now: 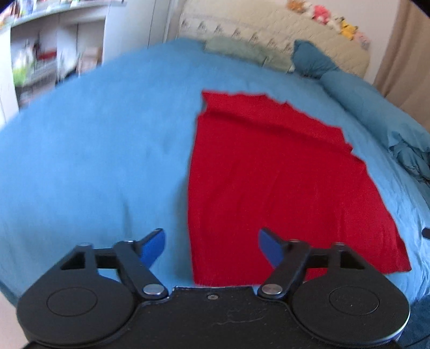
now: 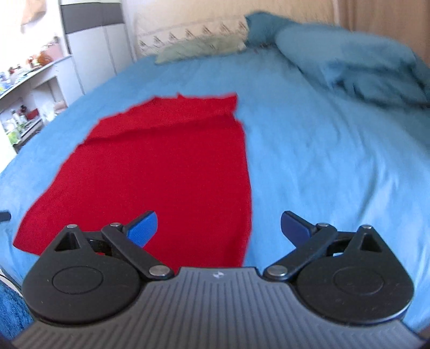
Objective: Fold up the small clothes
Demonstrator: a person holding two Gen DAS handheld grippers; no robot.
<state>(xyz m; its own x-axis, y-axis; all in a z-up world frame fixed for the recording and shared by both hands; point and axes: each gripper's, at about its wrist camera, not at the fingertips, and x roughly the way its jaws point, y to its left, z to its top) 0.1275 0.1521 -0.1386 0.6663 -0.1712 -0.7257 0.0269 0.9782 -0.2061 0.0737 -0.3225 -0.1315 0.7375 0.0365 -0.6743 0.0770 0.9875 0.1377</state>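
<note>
A red garment lies spread flat on the blue bed sheet, with a fold line across its far end. It also shows in the right wrist view. My left gripper is open and empty, hovering over the garment's near left corner. My right gripper is open and empty, hovering over the garment's near right edge. Neither gripper touches the cloth.
Blue pillows and a bunched blue duvet lie at the head and right side of the bed. A pale green cloth lies by the cream headboard. White shelves stand to the left.
</note>
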